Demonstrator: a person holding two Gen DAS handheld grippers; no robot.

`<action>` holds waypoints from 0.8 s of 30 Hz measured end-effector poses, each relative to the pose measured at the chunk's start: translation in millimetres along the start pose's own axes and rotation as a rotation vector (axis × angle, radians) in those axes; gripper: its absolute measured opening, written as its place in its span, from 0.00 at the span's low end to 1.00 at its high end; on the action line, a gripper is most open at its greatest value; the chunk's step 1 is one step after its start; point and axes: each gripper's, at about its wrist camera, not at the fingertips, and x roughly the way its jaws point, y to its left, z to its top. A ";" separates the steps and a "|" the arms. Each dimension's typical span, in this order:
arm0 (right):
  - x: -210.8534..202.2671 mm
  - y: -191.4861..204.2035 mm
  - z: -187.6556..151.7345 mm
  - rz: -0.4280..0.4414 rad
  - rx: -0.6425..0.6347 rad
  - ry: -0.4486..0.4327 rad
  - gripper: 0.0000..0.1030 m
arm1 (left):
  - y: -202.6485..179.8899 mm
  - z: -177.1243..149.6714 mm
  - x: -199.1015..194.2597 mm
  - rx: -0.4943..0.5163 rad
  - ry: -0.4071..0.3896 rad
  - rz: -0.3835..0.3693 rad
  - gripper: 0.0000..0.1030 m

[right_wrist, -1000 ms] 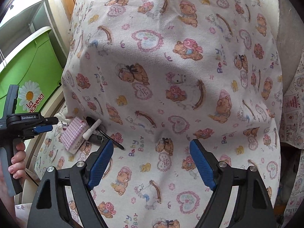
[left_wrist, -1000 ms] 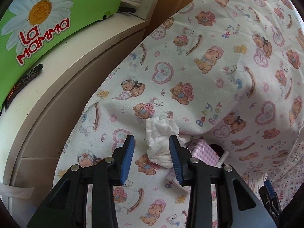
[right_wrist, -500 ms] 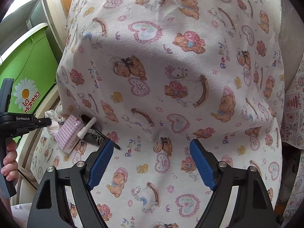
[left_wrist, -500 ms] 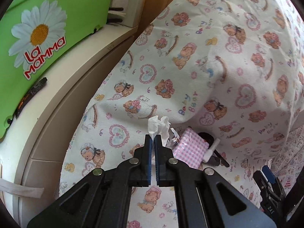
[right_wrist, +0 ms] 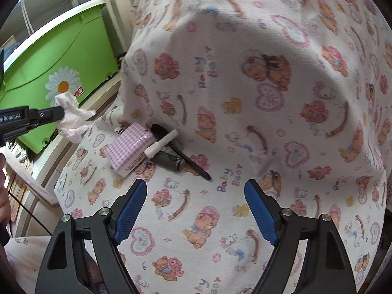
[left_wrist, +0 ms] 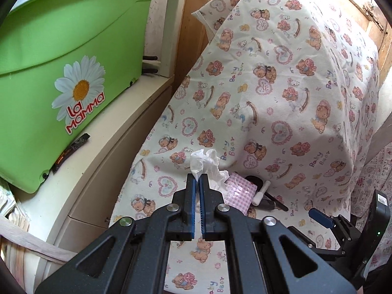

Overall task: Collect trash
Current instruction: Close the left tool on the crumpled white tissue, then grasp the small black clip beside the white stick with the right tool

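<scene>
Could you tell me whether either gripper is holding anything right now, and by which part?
The left gripper pinches the crumpled white tissue by one edge; the right gripper is closing with nothing between its fingers.

A bear-printed sheet covers the surface. Near its left edge lie a pink checked packet, a white stick and a black tube, touching. Beyond that edge a green tub with a daisy stands on a cream cabinet.
</scene>
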 end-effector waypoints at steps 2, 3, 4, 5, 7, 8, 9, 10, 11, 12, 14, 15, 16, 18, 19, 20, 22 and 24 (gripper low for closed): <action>5.1 9.5 2.1 0.017 -0.040 0.007 0.71 | 3.7 -0.3 -1.6 -0.009 -0.014 0.022 0.02; 9.6 12.8 3.1 0.023 -0.055 0.010 0.69 | 6.1 -0.1 -1.8 -0.017 -0.015 0.025 0.02; 14.2 14.8 4.3 0.026 -0.059 0.017 0.67 | 8.7 0.1 -1.4 -0.026 -0.013 0.029 0.03; 21.1 16.6 5.5 0.032 -0.056 0.028 0.62 | 10.8 0.2 -0.9 -0.034 -0.011 0.035 0.02; 34.5 17.0 8.1 0.062 -0.038 0.055 0.53 | 14.1 -0.2 1.1 -0.046 -0.005 0.043 0.03; 40.2 16.0 9.4 0.076 -0.027 0.063 0.51 | 15.1 -0.1 1.7 -0.050 -0.002 0.043 0.03; 44.3 15.7 9.9 0.079 -0.021 0.063 0.51 | 16.2 -0.1 2.8 -0.053 0.002 0.041 0.03; 47.4 15.6 10.3 0.071 -0.020 0.058 0.51 | 16.7 -0.1 3.2 -0.054 0.004 0.038 0.03; 50.2 15.9 10.5 0.062 -0.023 0.052 0.50 | 16.8 0.2 3.3 -0.053 0.004 0.037 0.03; 52.3 17.4 11.0 0.054 -0.032 0.047 0.49 | 16.3 0.4 3.3 -0.051 0.003 0.037 0.03; 53.8 19.5 12.8 0.040 -0.059 0.031 0.49 | 14.5 0.8 3.5 -0.043 0.001 0.038 0.03; 54.4 20.8 14.0 0.034 -0.072 0.024 0.49 | 13.3 0.9 3.8 -0.038 0.000 0.039 0.03; 55.0 21.0 15.3 0.032 -0.082 0.021 0.49 | 11.8 1.0 4.3 -0.033 -0.001 0.042 0.03; 58.6 20.7 17.6 0.040 -0.085 0.021 0.46 | 9.6 0.9 5.8 -0.028 0.002 0.044 0.03; 60.5 20.6 19.0 0.045 -0.087 0.022 0.42 | 8.6 0.8 6.6 -0.026 0.005 0.042 0.03; 60.0 19.5 20.1 0.046 -0.095 0.023 0.40 | 7.8 0.8 7.4 -0.026 0.007 0.041 0.03; 61.4 20.0 21.0 0.045 -0.107 0.027 0.37 | 6.1 0.5 8.7 -0.023 0.010 0.041 0.03; 62.7 19.8 20.2 0.061 -0.107 0.031 0.33 | 4.5 0.3 9.5 -0.016 0.012 0.043 0.03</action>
